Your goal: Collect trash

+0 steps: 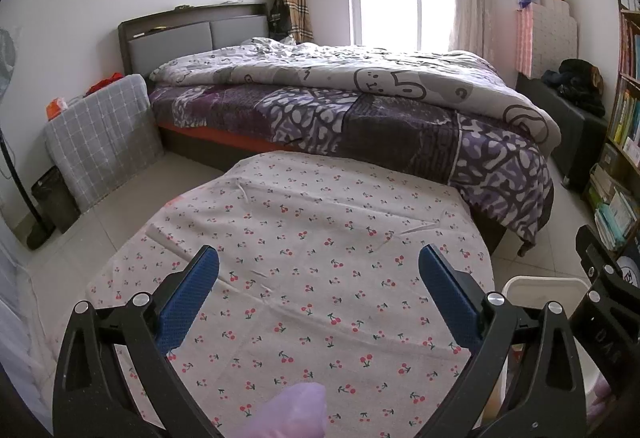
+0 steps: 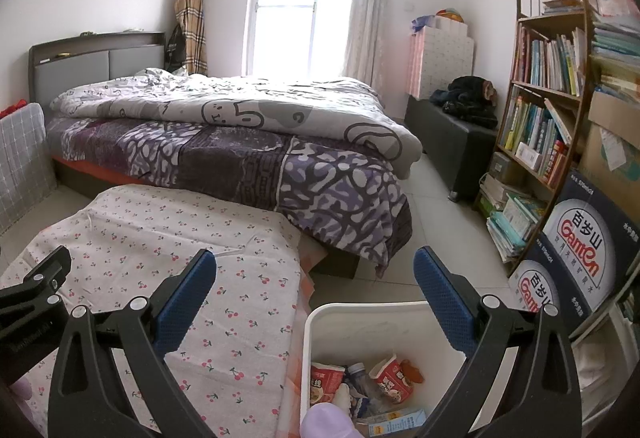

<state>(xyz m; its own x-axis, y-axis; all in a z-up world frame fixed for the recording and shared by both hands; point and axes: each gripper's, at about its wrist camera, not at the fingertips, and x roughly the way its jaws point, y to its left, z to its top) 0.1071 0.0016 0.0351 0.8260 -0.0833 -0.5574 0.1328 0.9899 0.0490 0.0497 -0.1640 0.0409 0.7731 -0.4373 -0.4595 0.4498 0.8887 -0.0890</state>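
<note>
Trash: I see it lying in the white bin (image 2: 320,322); two red-and-white cups (image 2: 394,378), a clear plastic bottle (image 2: 362,378) and a flat blue-and-yellow carton (image 2: 394,420) rest on the bin floor at the near right; nothing of it is in either tool.

Bin: it stands on the floor just right of the cloth-covered table, touching or nearly touching the table's edge; in the left wrist view only its rim (image 1: 540,284) shows at the near right.

Table: the cherry-print cloth (image 1: 320,278) lies bare as far as I can see; creases, but no litter on it; I judge the tabletop cleared.

Right gripper (image 2: 316,278): blue pads wide apart and holding nothing; it hangs above the bin's left rim and the table's right edge.

Left gripper (image 1: 319,274): pads likewise spread wide, empty, over the near middle of the cloth.

Gloved fingertips: a pale lilac fingertip (image 1: 296,414) shows at the bottom of each view; the person's hold on the handles, I take it.

Progress: I reckon the collecting is done or almost done; from here I can spot no loose rubbish on the table or on the visible floor tiles (image 2: 440,230); the floor left of the table and under the bed (image 2: 240,142) is only partly visible, so I cannot vouch for it.

Left to do: at most a check of those hidden corners.
</note>
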